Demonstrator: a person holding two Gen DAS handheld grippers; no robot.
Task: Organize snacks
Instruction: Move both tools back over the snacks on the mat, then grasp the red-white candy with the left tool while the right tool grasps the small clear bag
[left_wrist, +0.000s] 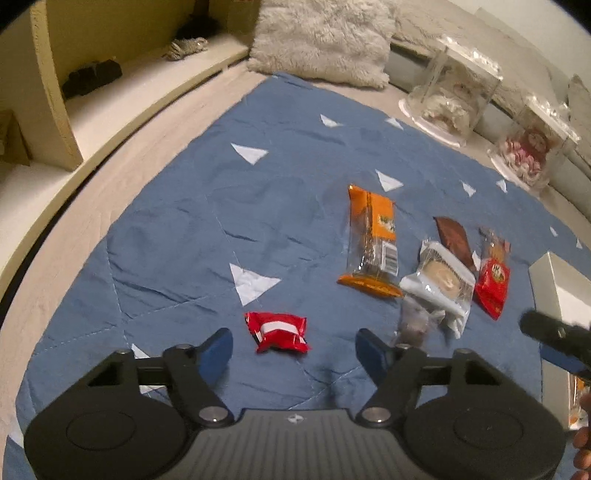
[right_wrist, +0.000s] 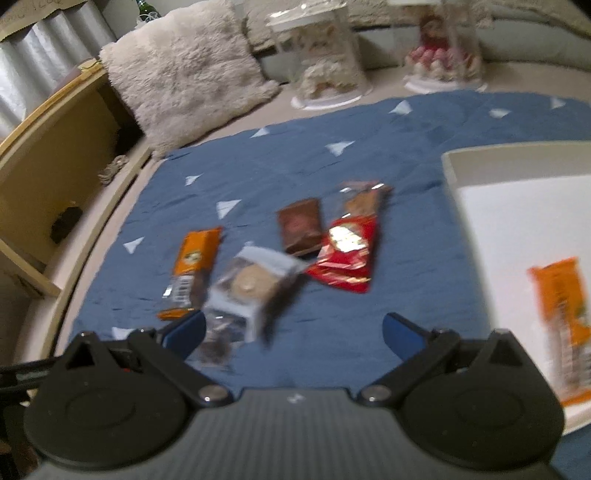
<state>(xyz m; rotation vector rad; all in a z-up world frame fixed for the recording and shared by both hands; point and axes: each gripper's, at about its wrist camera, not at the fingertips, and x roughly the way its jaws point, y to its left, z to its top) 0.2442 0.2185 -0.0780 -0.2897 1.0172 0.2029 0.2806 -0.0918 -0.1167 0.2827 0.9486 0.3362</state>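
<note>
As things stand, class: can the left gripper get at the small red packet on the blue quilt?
Probably yes: the left gripper is open, and the small red packet lies alone just ahead between its fingertips, with nothing in the way.

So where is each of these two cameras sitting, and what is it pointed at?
Left wrist view: sits on the left gripper, looking down along its open jaws at a small red packet on the blue quilt; the right gripper's tip and a bit of hand show at the right edge.
Right wrist view: sits on the right gripper, jaws open and empty, facing the snack pile and the white box.
Both share the quilt, orange bar, brown packet, fluffy pillow.
</note>
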